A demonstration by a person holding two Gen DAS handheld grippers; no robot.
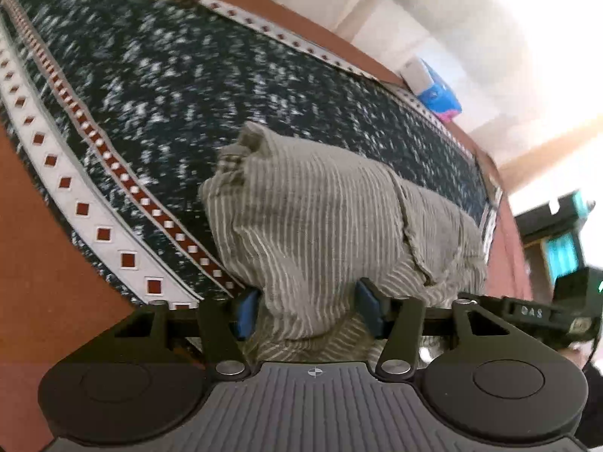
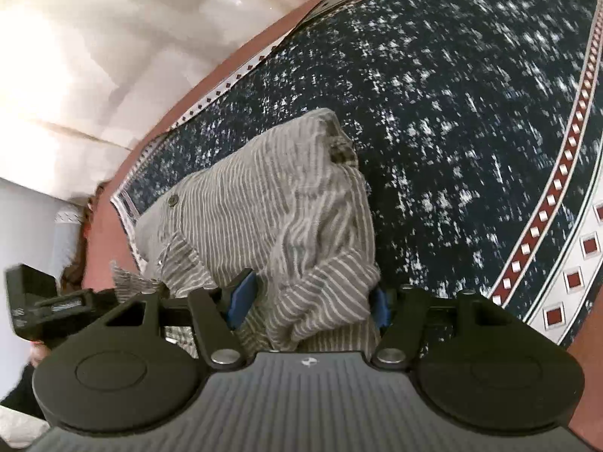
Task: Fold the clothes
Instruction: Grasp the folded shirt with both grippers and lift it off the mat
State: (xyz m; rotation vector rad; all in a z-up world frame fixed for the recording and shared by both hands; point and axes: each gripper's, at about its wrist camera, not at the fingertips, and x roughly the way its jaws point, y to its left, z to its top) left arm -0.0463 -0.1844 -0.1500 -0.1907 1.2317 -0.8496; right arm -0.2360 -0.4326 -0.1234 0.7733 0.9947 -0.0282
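Your left gripper [image 1: 307, 307] has its two blue pads [image 1: 247, 314] pressed on a bunch of the striped shirt [image 1: 320, 222], one pad on each side, so it is holding the cloth. The shirt is grey with thin white lines. It sits in a soft lump on the dark speckled rug [image 1: 150, 86], just in front of you. Far off at the rug's edge sits a blue and white pack [image 1: 433, 88].

Your right gripper [image 2: 309, 301] also pinches the same shirt between its blue pads. From this side you can see a small button [image 2: 173, 200] on the cloth. The rug's red and white border [image 2: 546, 211] runs along the right.
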